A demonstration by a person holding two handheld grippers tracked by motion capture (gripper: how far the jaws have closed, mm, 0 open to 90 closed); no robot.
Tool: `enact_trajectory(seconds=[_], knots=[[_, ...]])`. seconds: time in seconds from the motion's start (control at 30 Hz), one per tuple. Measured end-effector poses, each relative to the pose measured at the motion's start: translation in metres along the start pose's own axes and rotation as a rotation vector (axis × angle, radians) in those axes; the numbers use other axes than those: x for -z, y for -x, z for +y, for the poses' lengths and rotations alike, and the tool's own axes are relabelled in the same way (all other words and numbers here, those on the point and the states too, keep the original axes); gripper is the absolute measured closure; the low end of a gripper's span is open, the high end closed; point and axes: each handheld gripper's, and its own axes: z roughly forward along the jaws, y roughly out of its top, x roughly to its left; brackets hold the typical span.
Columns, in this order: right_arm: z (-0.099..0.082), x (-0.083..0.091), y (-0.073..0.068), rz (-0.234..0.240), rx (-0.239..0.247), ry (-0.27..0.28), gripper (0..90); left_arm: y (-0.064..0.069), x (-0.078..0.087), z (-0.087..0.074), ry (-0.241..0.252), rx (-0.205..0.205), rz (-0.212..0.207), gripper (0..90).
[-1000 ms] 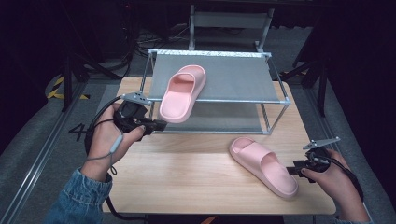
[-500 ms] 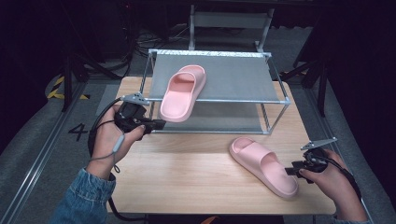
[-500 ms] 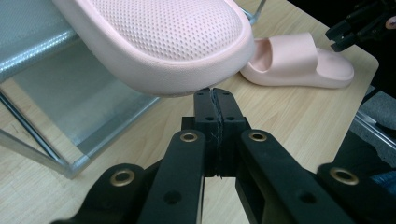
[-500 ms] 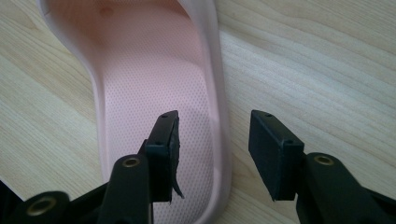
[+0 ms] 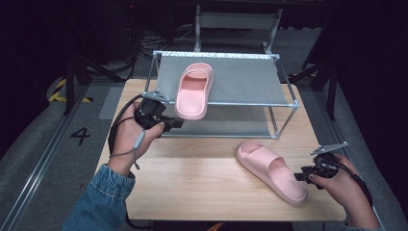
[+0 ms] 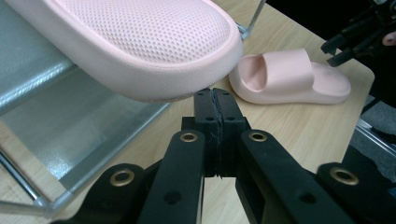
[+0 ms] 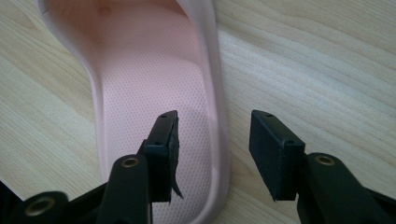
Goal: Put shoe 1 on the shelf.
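A light wooden table [image 5: 192, 178] is standing in a dark room, bearing a metal-framed rack [image 5: 250, 82] whose upper shelf is carrying one pink slipper [image 5: 194, 89], its heel overhanging the front edge. Since a second ago, the left gripper [image 5: 171, 123], jaws pressed together, has been staying just below that heel, while the right gripper [image 5: 304, 174] is easing closer, jaws spread astride the side wall of the second slipper [image 5: 272, 171] lying on the table. A "4" [image 5: 80, 135] is marking the floor.
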Motion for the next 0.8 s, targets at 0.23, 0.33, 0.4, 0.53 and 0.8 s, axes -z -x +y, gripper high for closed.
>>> enact_trajectory(seconds=[0.23, 0.33, 0.4, 0.53, 0.8], knots=[[0.0, 0.0, 0.0, 0.0, -0.003, 0.005, 53.3, -0.005, -0.019, 0.009, 0.028, -0.002, -0.006, 90.0], [0.0, 0.0, 0.001, -0.001, -0.001, 0.004, 53.1, -0.007, -0.028, 0.014, 0.046, -0.011, -0.001, 89.1], [0.0, 0.0, 0.001, 0.0, -0.002, 0.004, 53.0, -0.01, -0.032, 0.017, 0.054, -0.007, 0.004, 86.9], [-0.001, 0.001, 0.002, -0.002, -0.004, 0.005, 52.7, -0.015, -0.038, 0.022, 0.061, 0.003, 0.006, 85.9], [-0.002, 0.001, 0.002, -0.005, -0.011, 0.013, 51.6, -0.023, -0.047, 0.031, 0.089, 0.053, 0.003, 70.4]])
